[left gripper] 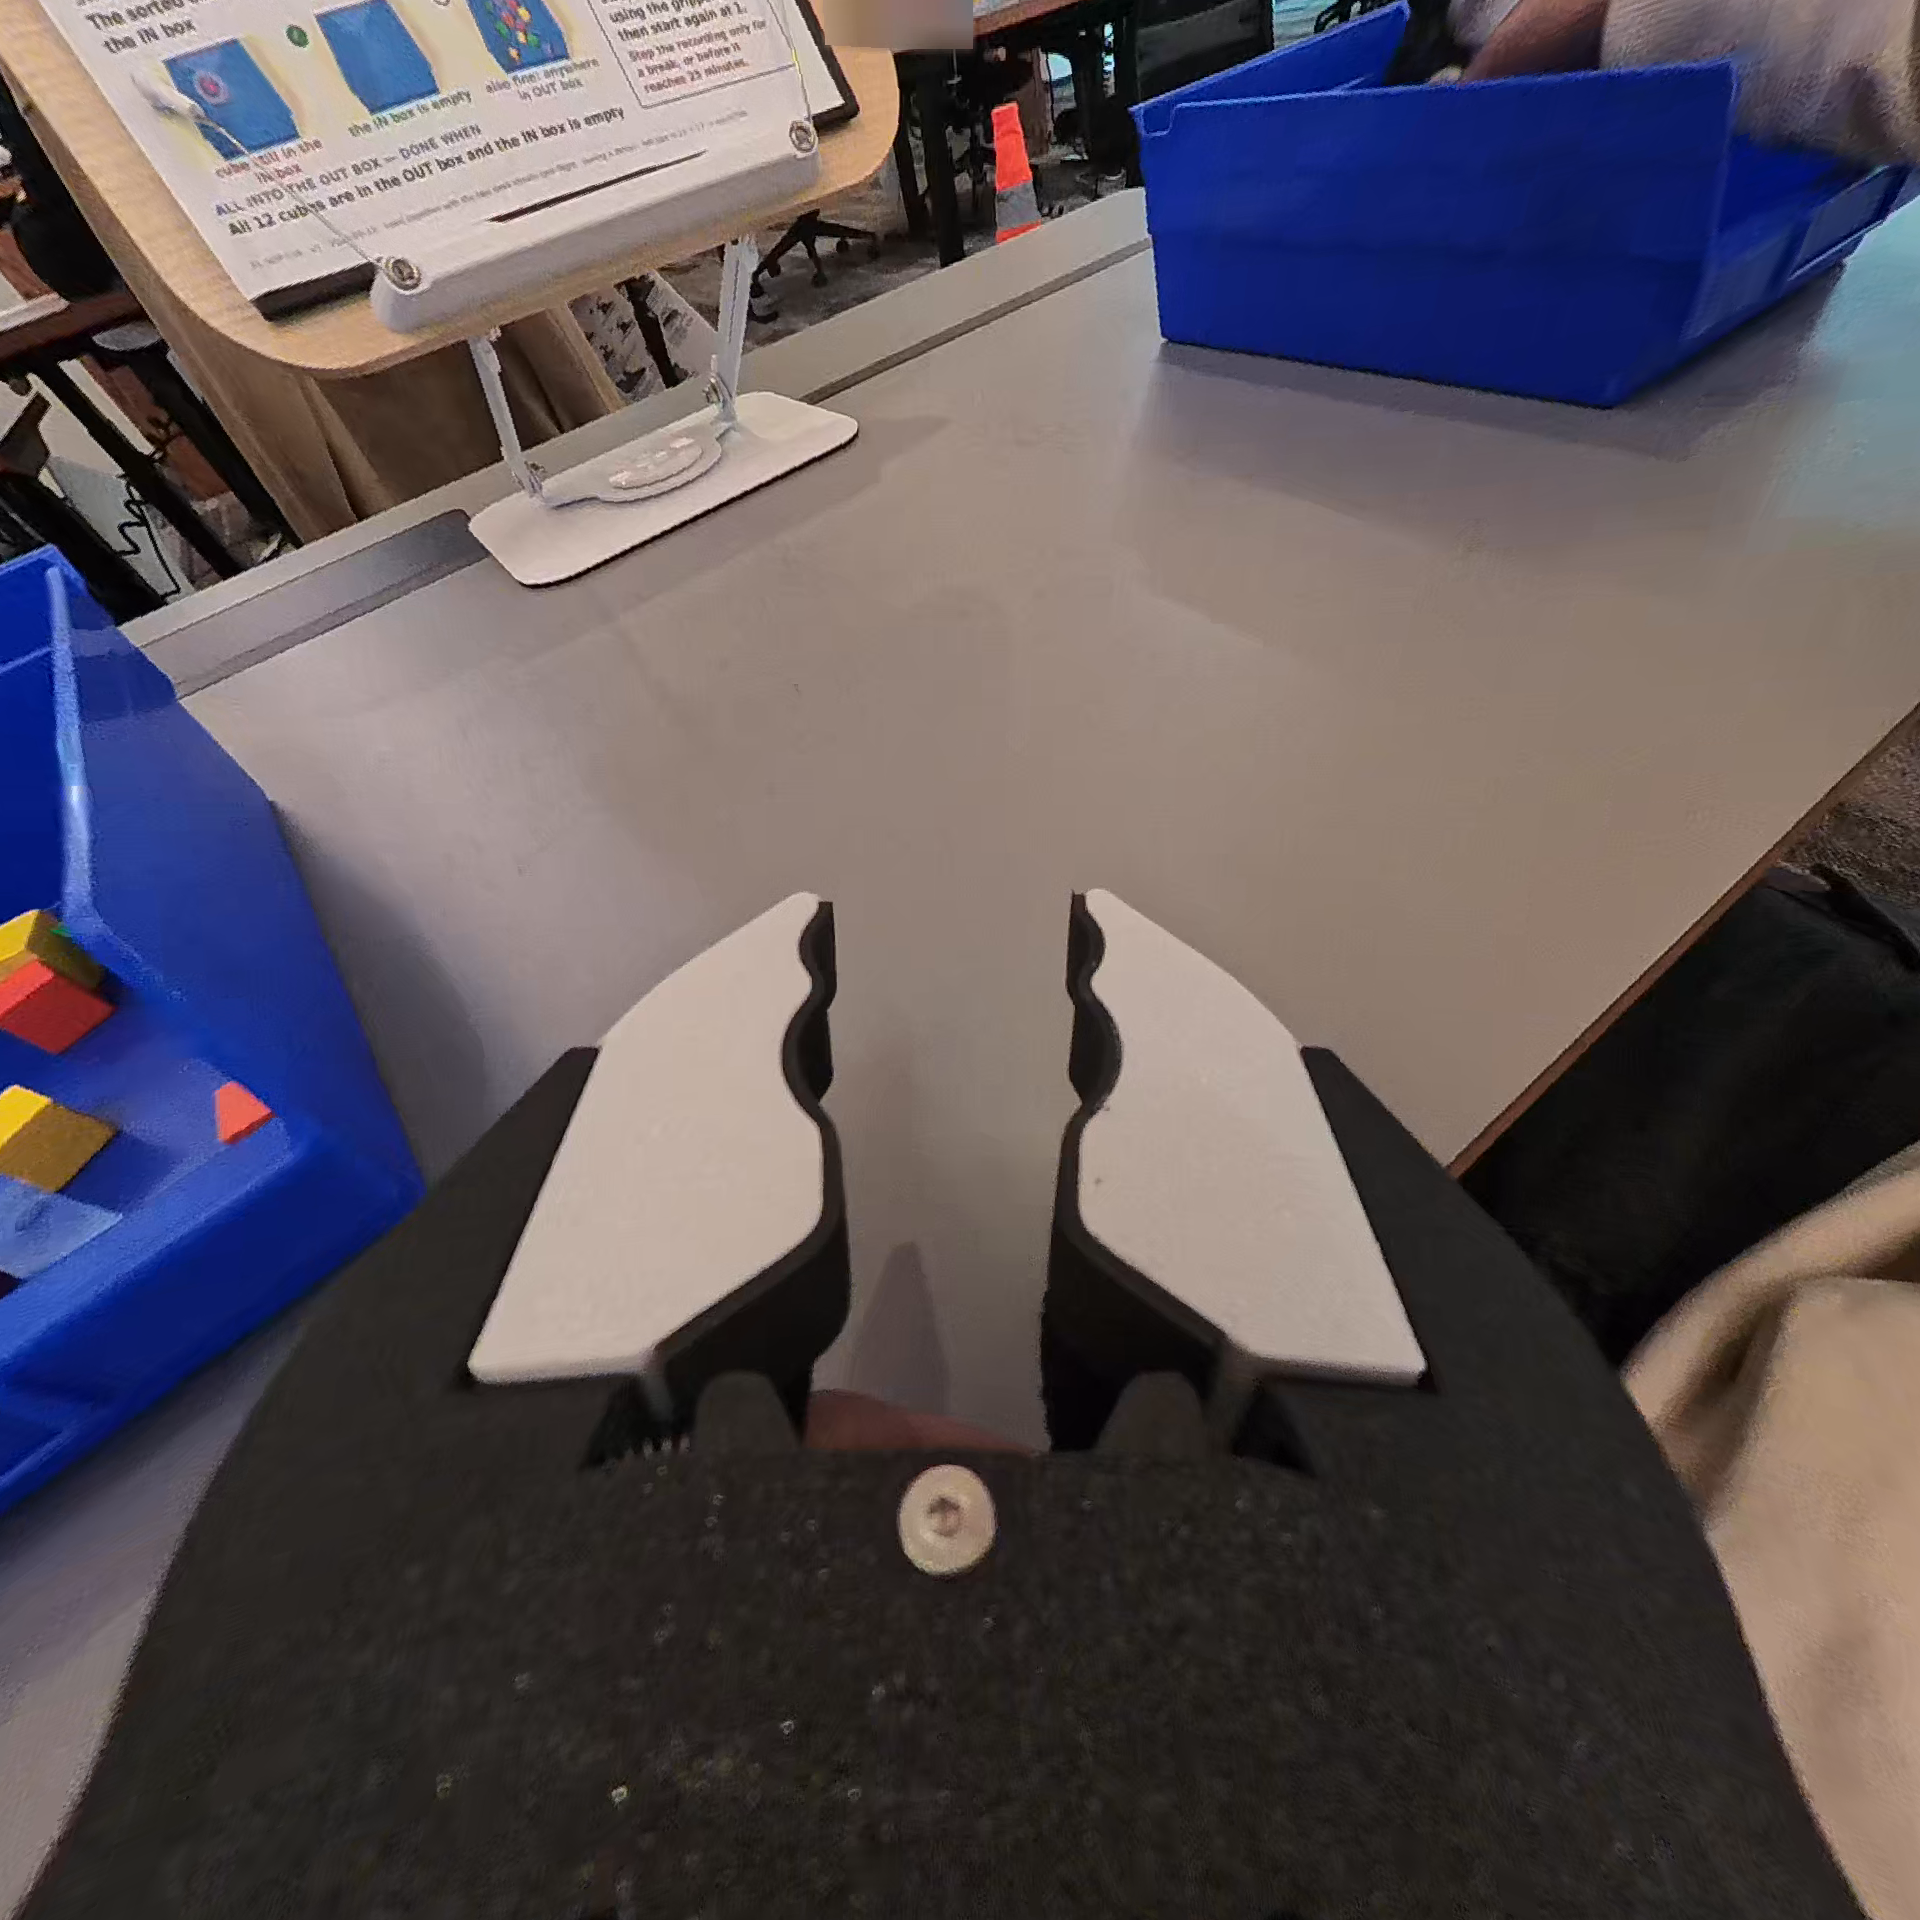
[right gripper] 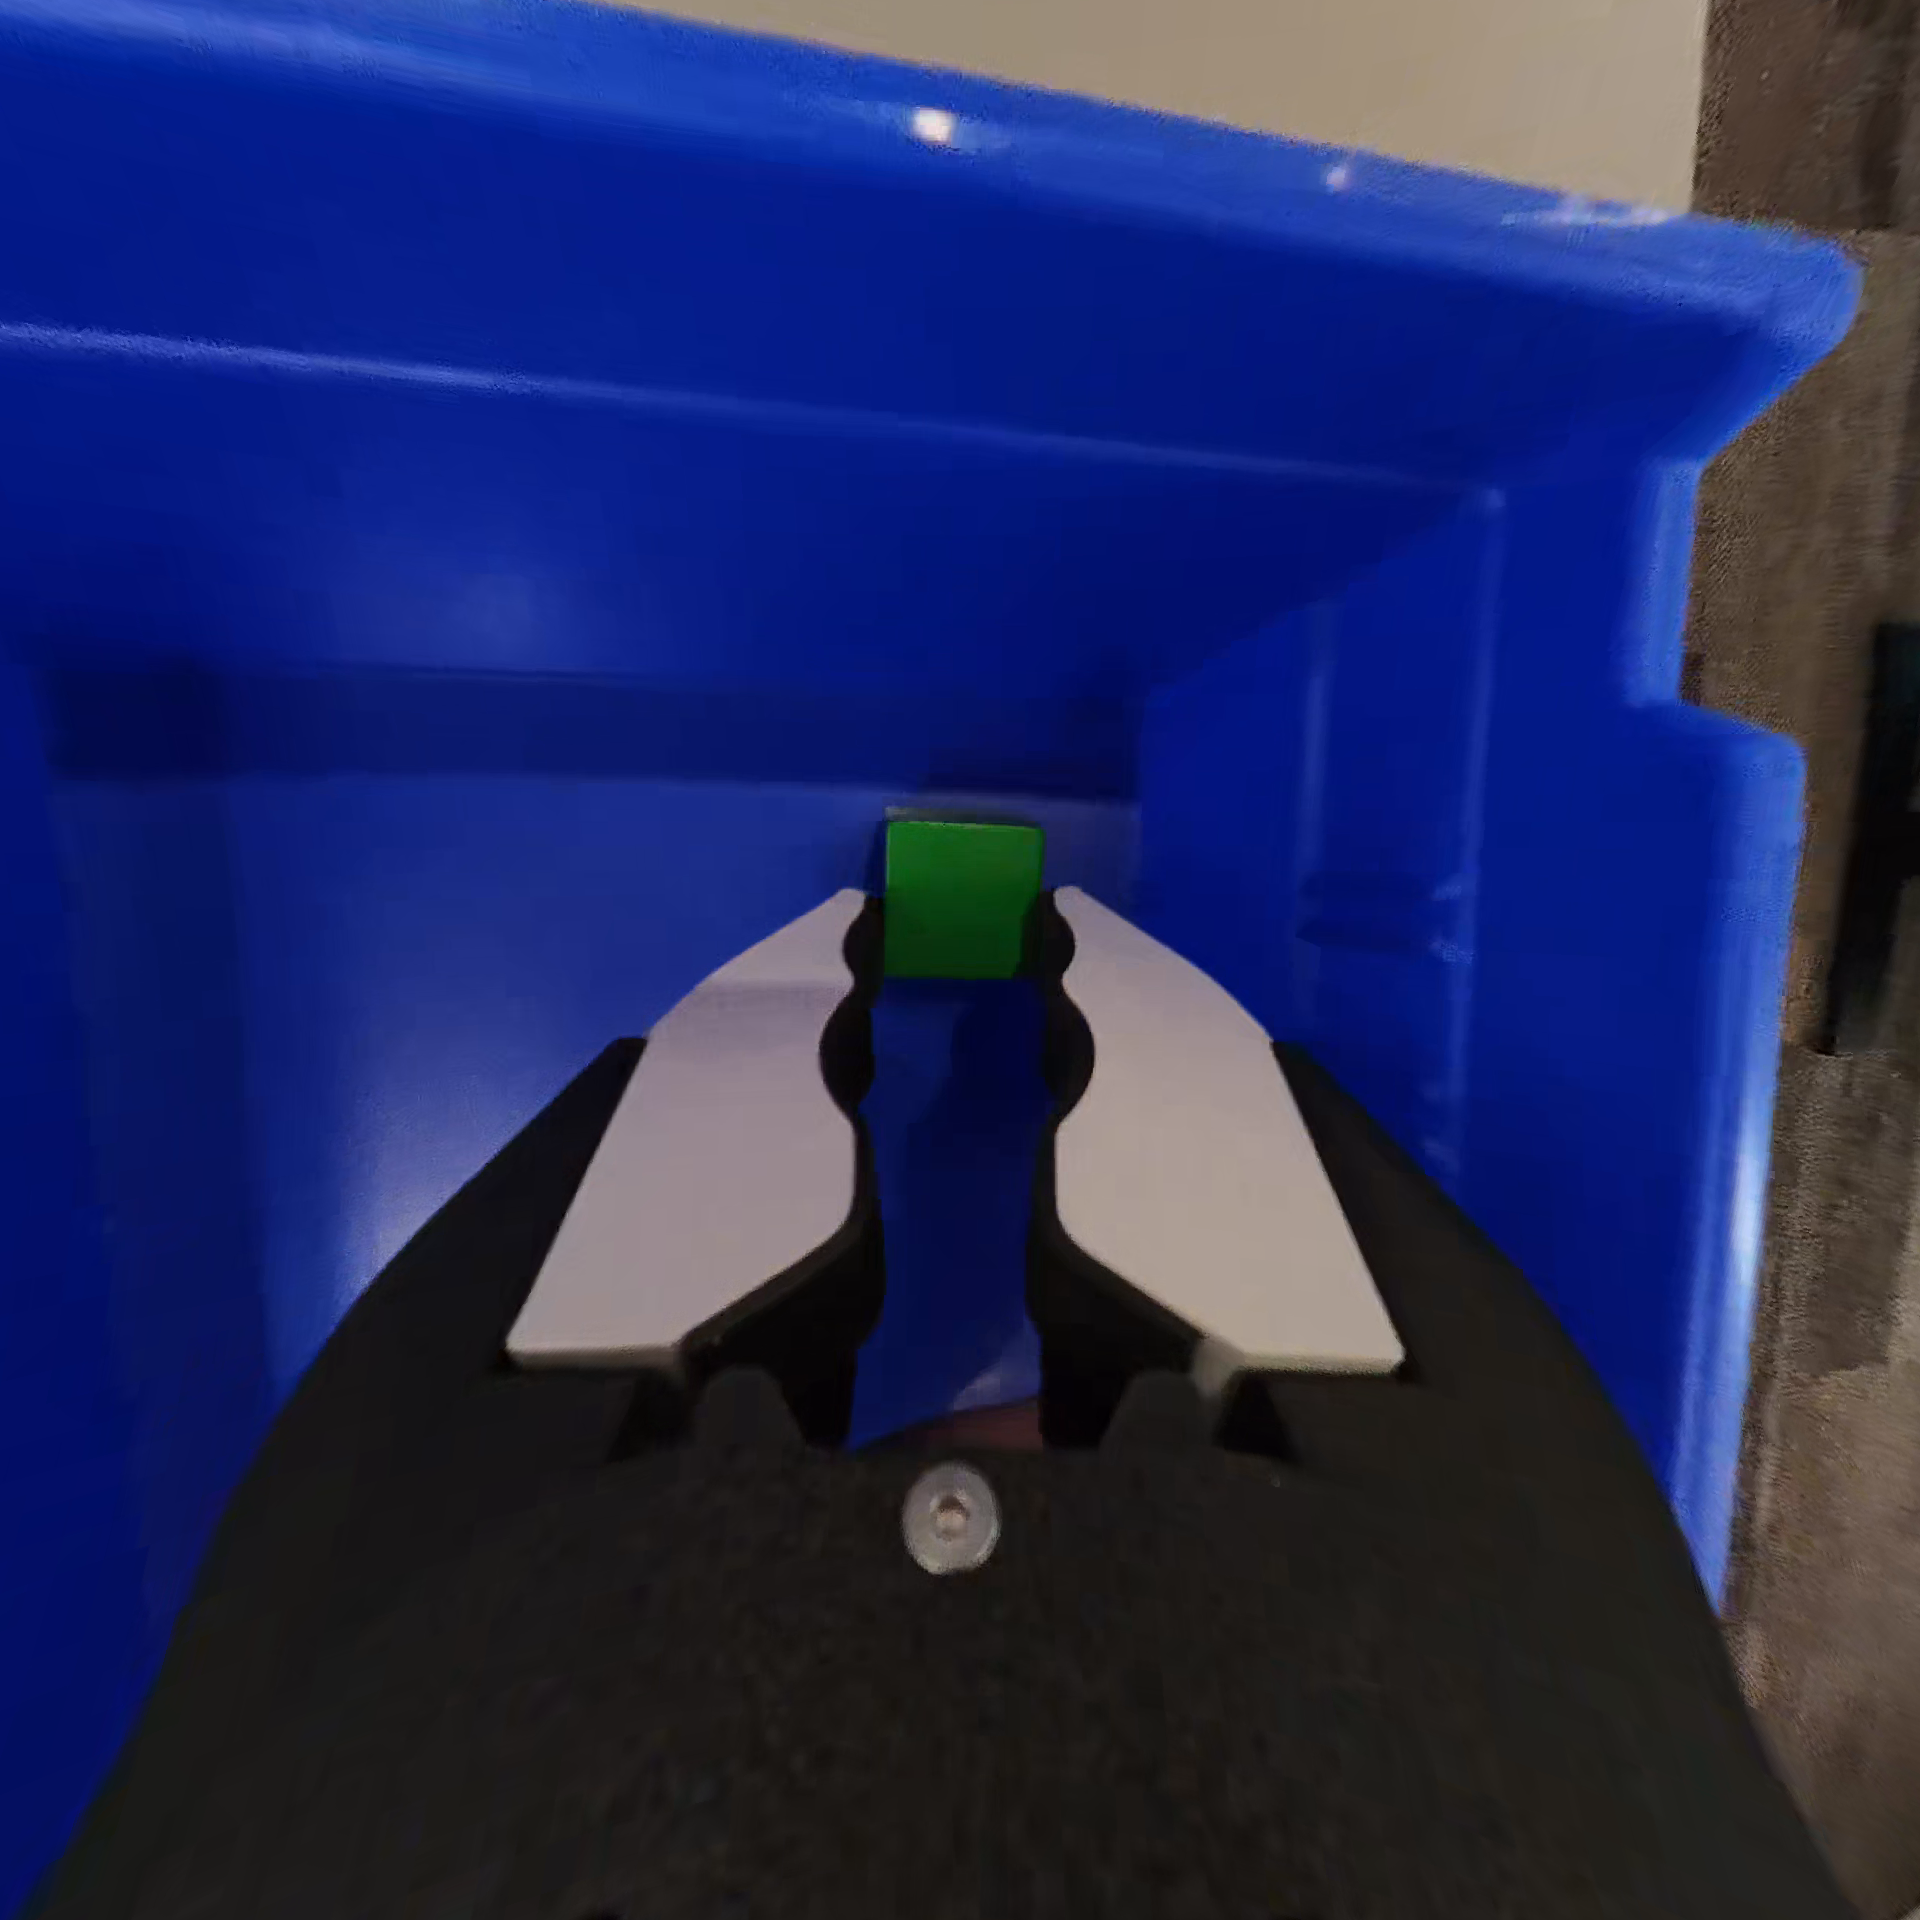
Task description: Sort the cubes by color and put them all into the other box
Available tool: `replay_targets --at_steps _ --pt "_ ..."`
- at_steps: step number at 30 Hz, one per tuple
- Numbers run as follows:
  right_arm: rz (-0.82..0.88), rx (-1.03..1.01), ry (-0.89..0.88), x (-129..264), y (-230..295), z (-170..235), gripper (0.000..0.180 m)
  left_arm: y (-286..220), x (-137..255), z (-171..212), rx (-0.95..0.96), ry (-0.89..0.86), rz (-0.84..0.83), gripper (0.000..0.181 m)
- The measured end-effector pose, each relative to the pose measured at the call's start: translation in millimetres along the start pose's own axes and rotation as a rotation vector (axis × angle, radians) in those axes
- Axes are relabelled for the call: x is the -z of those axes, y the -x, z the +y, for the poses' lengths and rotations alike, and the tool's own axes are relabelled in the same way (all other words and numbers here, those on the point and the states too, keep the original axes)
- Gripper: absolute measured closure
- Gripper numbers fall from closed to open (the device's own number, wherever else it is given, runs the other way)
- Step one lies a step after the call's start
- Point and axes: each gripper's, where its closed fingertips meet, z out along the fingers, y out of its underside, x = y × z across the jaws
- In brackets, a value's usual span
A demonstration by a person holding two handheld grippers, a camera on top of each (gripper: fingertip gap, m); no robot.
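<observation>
My left gripper (left gripper: 951, 909) is open and empty, held over the grey table (left gripper: 1143, 675) between two blue boxes. The near blue box (left gripper: 239, 935) at the left holds several cubes: a red cube (left gripper: 52, 1003), yellow cubes (left gripper: 52, 1138), a blue cube (left gripper: 47, 1226) and an orange-red one (left gripper: 241, 1112). The far blue box (left gripper: 1455, 229) stands at the back right, with a person's arm reaching into it. My right gripper (right gripper: 958, 902) is inside that blue box (right gripper: 623, 520), shut on a green cube (right gripper: 961, 899) near the box's far right corner, just above the floor.
A white stand (left gripper: 665, 488) holding an instruction sheet (left gripper: 447, 135) sits at the table's back edge. The table's right edge (left gripper: 1662, 987) runs diagonally, with a person's dark clothing beside it. An orange cone (left gripper: 1013, 171) stands on the floor beyond. The grippers' ends are close to 60 cm from one another.
</observation>
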Motion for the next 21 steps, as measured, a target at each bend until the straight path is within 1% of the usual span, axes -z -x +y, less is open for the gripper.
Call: replay_targets --at_steps 3,5,6,7,8,10,11,13,14,16,17,18,19,21 --pt "0.076 -0.015 -0.036 -1 -5 -6 0.150 4 2 2 0.035 -0.003 -0.001 0.136" --pt "0.151 0.018 -0.073 8 -13 -9 0.139 6 3 4 0.087 0.009 0.008 0.135" --pt "0.182 0.032 -0.126 21 -16 -13 0.137 7 3 4 0.115 0.007 0.019 0.135" --pt "0.185 0.040 -0.215 40 -14 -18 0.138 8 5 3 0.141 0.001 0.028 0.135" --pt "0.153 0.043 -0.334 67 -5 -24 0.138 9 6 2 0.163 -0.003 0.032 0.135" --pt "0.001 0.061 -0.589 135 36 -19 0.138 11 8 2 0.186 -0.001 0.040 0.138" --pt "-0.095 0.070 -0.700 171 63 -4 0.138 12 9 2 0.188 0.002 0.039 0.139" --pt "-0.389 0.077 -0.884 234 138 45 0.139 16 10 2 0.195 0.004 0.022 0.139" --pt "-0.565 0.076 -0.920 256 179 78 0.139 18 10 2 0.207 0.007 0.015 0.137" --pt "-0.864 0.077 -0.895 277 255 147 0.137 18 8 3 0.245 0.023 0.020 0.132" --pt "-0.929 0.075 -0.886 277 281 175 0.134 18 8 3 0.262 0.026 0.025 0.130" --pt "-0.941 0.083 -0.893 274 300 198 0.135 17 8 2 0.272 0.024 0.027 0.130" --pt "-0.929 0.135 -0.881 271 315 216 0.134 17 8 1 0.273 0.021 0.025 0.130" --pt "-0.824 0.223 -0.908 266 324 233 0.136 20 7 2 0.252 0.024 0.005 0.130"
